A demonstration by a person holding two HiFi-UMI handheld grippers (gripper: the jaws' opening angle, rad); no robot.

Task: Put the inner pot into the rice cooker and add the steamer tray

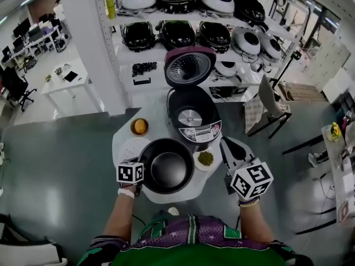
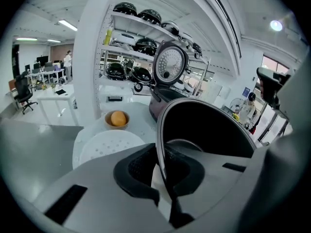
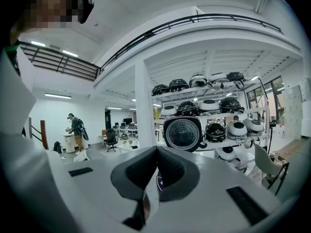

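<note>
The black inner pot (image 1: 168, 172) hangs over the near side of the round white table (image 1: 123, 134), tilted in the left gripper view (image 2: 209, 130). My left gripper (image 1: 142, 172) is shut on the pot's left rim, which runs between the pads (image 2: 160, 166). The rice cooker (image 1: 192, 119) stands open behind the pot, its lid (image 1: 189, 68) raised and its cavity bare. Left of the pot the white perforated steamer tray (image 1: 131, 147) lies flat on the table (image 2: 109, 147). My right gripper (image 1: 228, 150) is shut on nothing, right of the pot; its view (image 3: 155, 174) faces the cooker lid (image 3: 182, 134).
A bowl with an orange thing (image 1: 140, 126) sits behind the tray. A small dish of green beans (image 1: 206, 158) lies right of the pot. Shelves of rice cookers (image 1: 188, 32) rise behind the table, a chair (image 1: 272, 107) stands at the right, and a person (image 3: 75, 130) is far off.
</note>
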